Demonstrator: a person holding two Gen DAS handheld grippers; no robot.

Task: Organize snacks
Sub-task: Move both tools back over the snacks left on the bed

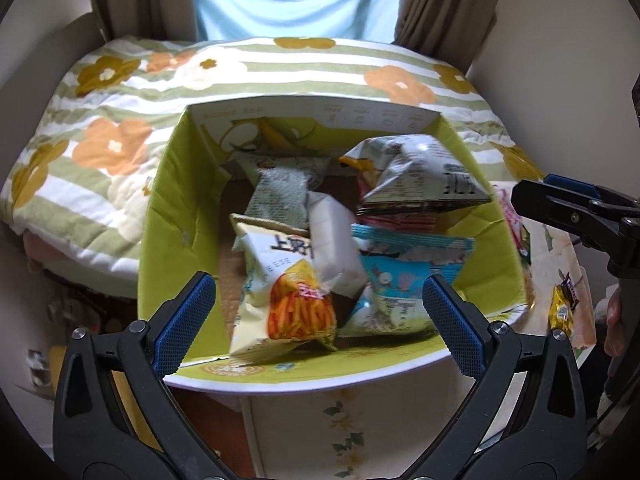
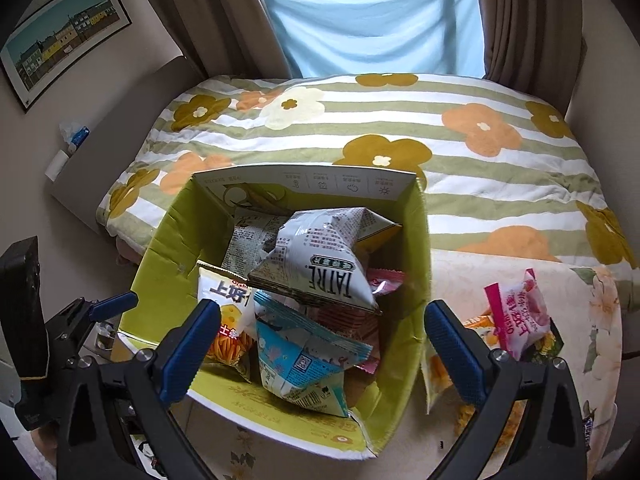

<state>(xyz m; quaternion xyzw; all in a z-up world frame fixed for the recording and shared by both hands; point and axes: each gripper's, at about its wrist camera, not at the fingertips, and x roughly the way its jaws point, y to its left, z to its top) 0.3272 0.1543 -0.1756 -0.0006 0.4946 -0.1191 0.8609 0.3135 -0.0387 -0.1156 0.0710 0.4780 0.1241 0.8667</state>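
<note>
A green cardboard box [image 1: 176,216] [image 2: 168,240] holds several snack bags: a yellow fries bag [image 1: 280,300] [image 2: 224,308], a white packet [image 1: 334,236], a light-blue bag [image 1: 400,280] [image 2: 304,356] and a grey-white TATRE bag [image 1: 424,176] [image 2: 320,264]. My left gripper [image 1: 320,316] is open and empty above the box's near side. My right gripper [image 2: 320,348] is open and empty above the box's near right part. A pink snack bag [image 2: 520,316] and an orange bag [image 2: 476,328] lie on the table right of the box. A small yellow packet [image 1: 562,308] lies there too.
The box stands on a table with a floral cloth [image 2: 600,320] [image 1: 360,432]. Behind it is a bed with a striped flowered quilt [image 1: 120,120] [image 2: 400,128], then curtains and a window. The right gripper shows at the right edge of the left wrist view [image 1: 580,208].
</note>
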